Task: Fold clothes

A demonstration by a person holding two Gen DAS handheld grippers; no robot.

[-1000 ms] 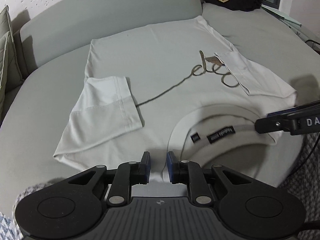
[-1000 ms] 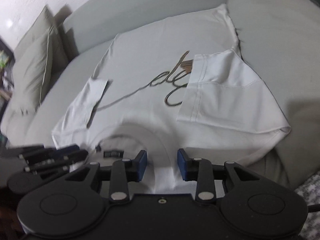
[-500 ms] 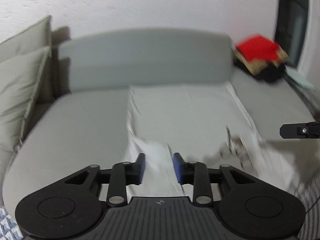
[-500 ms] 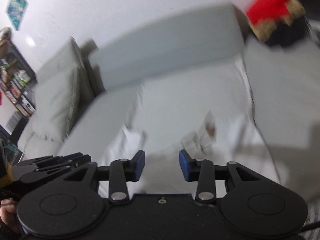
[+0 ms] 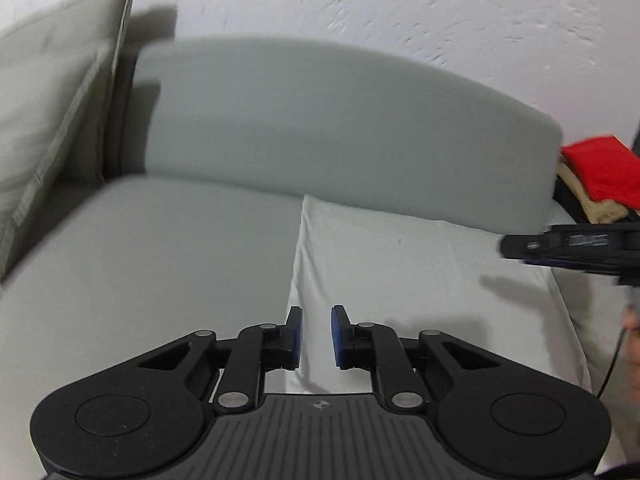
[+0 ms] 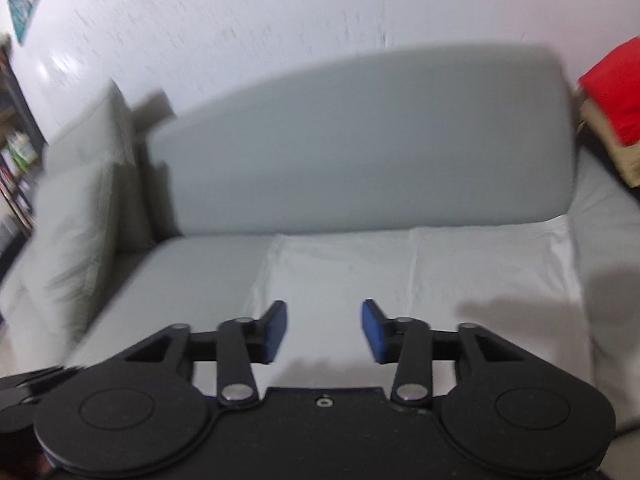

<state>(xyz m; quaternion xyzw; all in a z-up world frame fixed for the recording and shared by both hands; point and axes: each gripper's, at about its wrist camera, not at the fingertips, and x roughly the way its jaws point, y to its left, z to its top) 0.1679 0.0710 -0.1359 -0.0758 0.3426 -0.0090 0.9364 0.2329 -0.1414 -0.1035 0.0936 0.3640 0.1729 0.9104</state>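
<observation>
Two views, both motion-blurred. Left wrist: left gripper (image 5: pixel 316 336) over the near left edge of a white cotton garment (image 5: pixel 420 276) lying flat on the grey fabric sofa seat (image 5: pixel 152 264); jaws closing, narrow gap, apparently nothing between the blue pads. Right gripper (image 5: pixel 508 246) seen side-on at right, above the garment. Red folded cloth (image 5: pixel 600 172) on a pile far right.

Right wrist: right gripper (image 6: pixel 324 330) above the garment (image 6: pixel 460 272), jaws closing, still apart, nothing gripped. Pale grey cushion (image 6: pixel 80 216) at left.
</observation>
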